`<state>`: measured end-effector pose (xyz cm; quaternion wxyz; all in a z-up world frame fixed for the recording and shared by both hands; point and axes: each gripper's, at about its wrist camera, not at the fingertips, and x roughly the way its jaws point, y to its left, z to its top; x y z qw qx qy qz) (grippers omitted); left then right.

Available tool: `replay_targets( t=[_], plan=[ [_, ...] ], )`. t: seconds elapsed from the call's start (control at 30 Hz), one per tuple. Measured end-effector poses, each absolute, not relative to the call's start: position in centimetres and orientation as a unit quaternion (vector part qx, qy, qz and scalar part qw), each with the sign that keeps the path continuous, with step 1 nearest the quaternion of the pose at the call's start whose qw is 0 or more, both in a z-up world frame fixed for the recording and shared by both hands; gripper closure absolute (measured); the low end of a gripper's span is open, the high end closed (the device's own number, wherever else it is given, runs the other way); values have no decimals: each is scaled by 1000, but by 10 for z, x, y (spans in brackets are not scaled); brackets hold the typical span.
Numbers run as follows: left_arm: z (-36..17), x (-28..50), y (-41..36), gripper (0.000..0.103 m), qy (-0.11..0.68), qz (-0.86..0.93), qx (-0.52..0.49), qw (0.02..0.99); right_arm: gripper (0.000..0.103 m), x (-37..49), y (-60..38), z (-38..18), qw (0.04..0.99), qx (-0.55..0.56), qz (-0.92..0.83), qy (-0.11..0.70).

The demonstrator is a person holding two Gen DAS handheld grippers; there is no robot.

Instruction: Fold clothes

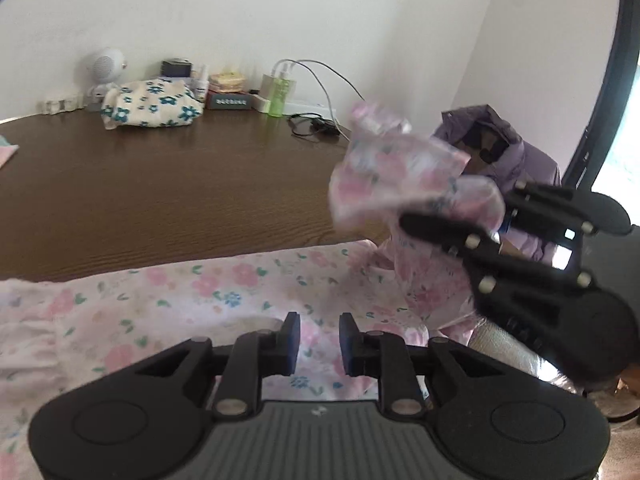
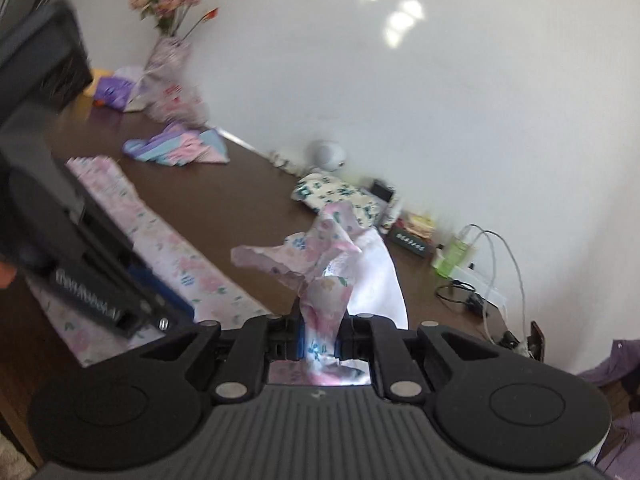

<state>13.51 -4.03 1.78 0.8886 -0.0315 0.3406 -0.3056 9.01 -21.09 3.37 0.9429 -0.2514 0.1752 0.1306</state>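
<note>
A pink floral garment [image 1: 180, 300] lies spread along the near edge of the brown table [image 1: 160, 184]. My left gripper [image 1: 320, 344] hovers just above it, jaws a little apart with nothing between the pads. At the right, my right gripper [image 1: 420, 216] is rolled on its side and shut on a bunched end of the garment [image 1: 400, 168], lifted off the table. In the right wrist view the pinched cloth [image 2: 320, 272] rises out of the right gripper [image 2: 320, 336], the rest of the garment [image 2: 160, 232] trails left, and the left gripper [image 2: 160, 300] shows blurred.
A folded cream cloth with blue flowers [image 1: 152, 104] lies at the back by a white round device [image 1: 105, 65], a green bottle [image 1: 280, 92] and cables [image 1: 316, 124]. A purple jacket [image 1: 508, 152] hangs beyond the table's right end. A pastel cloth [image 2: 176, 148] and flower vase [image 2: 168, 52] stand far left.
</note>
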Motion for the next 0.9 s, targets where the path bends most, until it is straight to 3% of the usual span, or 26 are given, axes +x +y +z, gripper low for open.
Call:
replay_targets(
  t=[0.3, 0.33, 0.37, 0.43, 0.63, 0.7, 0.8, 0.87, 0.9],
  plan=[
    [47, 120, -1, 77, 289, -317, -77, 900, 89, 75, -171, -5, 919, -280, 180, 211],
    [52, 121, -5, 77, 281, -322, -73, 901, 82, 73, -173, -5, 919, -273, 186, 214],
    [55, 123, -10, 76, 278, -324, -70, 902, 64, 69, -175, -2, 922, -260, 193, 211],
    [59, 130, -20, 75, 276, -325, -68, 902, 51, 59, -182, 5, 929, -230, 209, 201],
    [52, 158, -26, 73, 300, -296, -92, 902, 50, 26, -232, 40, 956, -100, 215, 175],
    [43, 169, -20, 66, 327, -281, -122, 894, 50, 20, -248, 44, 961, -74, 201, 176],
    [28, 184, -12, 64, 364, -280, -183, 869, 52, 21, -264, 37, 965, -57, 167, 193],
    [17, 192, -8, 65, 385, -289, -228, 847, 72, 32, -273, 31, 963, -24, 160, 216],
    [14, 196, -8, 65, 391, -299, -248, 834, 76, 37, -275, 27, 960, -10, 166, 224]
  ],
)
